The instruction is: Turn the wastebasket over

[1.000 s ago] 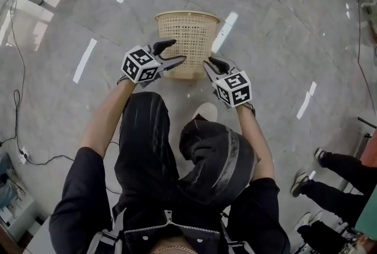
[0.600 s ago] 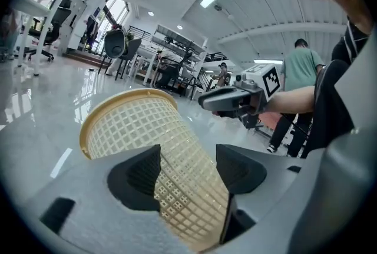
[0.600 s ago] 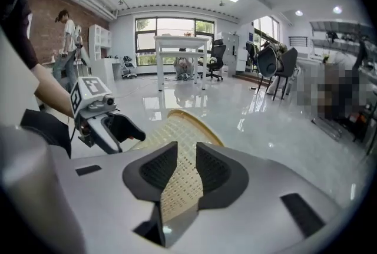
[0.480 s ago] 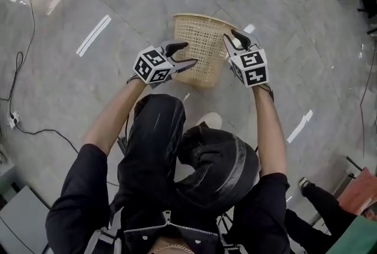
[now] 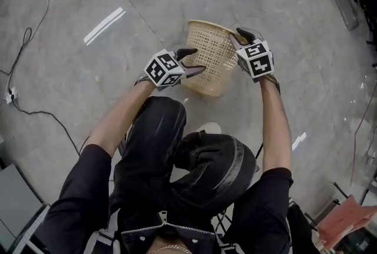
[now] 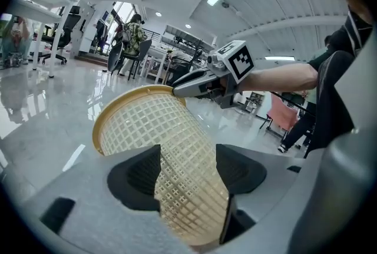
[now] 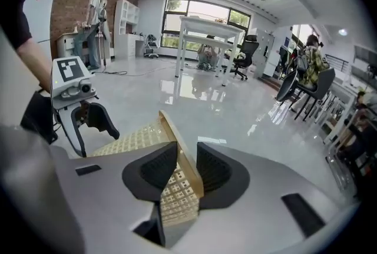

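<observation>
- Wastebasket (image 5: 212,61): tilted above the grey floor (image 5: 76,93), just far of the person's legs (image 5: 153,147). The mouth faces far and the base is nearer.
- Right gripper (image 5: 240,38): on the basket's right side, jaws narrow and pinched on the rim (image 7: 177,141) (the rim's edge sits between the pads).
- Left gripper (image 5: 194,61): at the basket's left side, jaws wide. The lower lattice wall shows in the gap, and the pads are not seen pressing on it.

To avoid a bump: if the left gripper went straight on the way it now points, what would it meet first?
Probably the lattice side of the tilted beige plastic wastebasket, near its base, just ahead of the open left gripper; depth is unclear.
</observation>
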Tool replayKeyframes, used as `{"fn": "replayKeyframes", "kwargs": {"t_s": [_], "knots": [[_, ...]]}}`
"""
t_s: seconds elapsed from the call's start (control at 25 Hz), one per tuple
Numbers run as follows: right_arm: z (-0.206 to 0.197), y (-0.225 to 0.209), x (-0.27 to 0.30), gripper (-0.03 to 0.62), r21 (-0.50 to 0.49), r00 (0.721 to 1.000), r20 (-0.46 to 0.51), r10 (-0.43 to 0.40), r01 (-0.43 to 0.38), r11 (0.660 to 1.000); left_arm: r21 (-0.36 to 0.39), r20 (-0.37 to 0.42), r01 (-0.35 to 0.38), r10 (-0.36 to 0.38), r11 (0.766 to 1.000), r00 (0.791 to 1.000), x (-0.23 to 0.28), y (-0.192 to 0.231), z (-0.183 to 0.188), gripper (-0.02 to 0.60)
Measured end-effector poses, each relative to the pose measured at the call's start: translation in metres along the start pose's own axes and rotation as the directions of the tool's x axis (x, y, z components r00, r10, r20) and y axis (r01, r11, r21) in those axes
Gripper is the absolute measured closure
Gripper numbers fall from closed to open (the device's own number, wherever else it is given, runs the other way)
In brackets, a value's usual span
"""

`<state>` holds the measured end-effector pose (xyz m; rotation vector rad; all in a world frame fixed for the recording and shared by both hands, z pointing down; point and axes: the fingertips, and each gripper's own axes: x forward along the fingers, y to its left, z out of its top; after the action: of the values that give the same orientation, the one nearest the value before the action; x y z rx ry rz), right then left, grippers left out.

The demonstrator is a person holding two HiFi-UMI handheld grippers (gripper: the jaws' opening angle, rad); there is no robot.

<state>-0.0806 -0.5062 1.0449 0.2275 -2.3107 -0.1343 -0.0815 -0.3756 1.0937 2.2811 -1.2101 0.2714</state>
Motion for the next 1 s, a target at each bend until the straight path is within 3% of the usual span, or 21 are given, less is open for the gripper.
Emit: {"fn": "replayKeyframes", "kwargs": {"t_s": [0.16, 0.32, 0.52, 0.72, 0.88, 1.0], "knots": [[0.006, 0.006, 0.005, 0.503, 0.026, 0.999, 0.023, 0.030, -0.031, 0.999, -0.032, 0.008, -0.010, 0.010, 0.999, 1.000, -0.007, 0.006, -0.004, 0.284], [0.005, 0.011, -0.002, 0.531, -0.039, 0.999, 0.002, 0.033, -0.033, 0.999, -0.036, 0.035, -0.022, 0.024, 0.999, 0.999, -0.019, 0.011, 0.008, 0.284], [0.010, -0.002, -0.031, 0.556, -0.093, 0.997, 0.036, -0.066, 0.069, 0.993, 0.004, 0.064, -0.018, 0.018, 1.000, 0.998, -0.029, 0.013, 0.039, 0.284], [0.028, -0.011, -0.065, 0.559, -0.119, 0.983, 0.104, -0.150, 0.162, 0.980, -0.027, 0.125, -0.027, 0.031, 0.999, 0.992, -0.033, 0.017, 0.072, 0.284], [0.035, 0.013, -0.077, 0.559, -0.269, 0.983, 0.103, -0.154, 0.177, 0.947, -0.005, 0.172, -0.059, 0.059, 0.998, 0.983, -0.035, 0.014, 0.100, 0.284], [0.034, 0.039, -0.079, 0.554, -0.308, 0.989, 0.100, -0.107, 0.133, 0.942, -0.013, 0.182, -0.073, 0.075, 0.997, 0.980, -0.036, 0.016, 0.112, 0.302]]}}
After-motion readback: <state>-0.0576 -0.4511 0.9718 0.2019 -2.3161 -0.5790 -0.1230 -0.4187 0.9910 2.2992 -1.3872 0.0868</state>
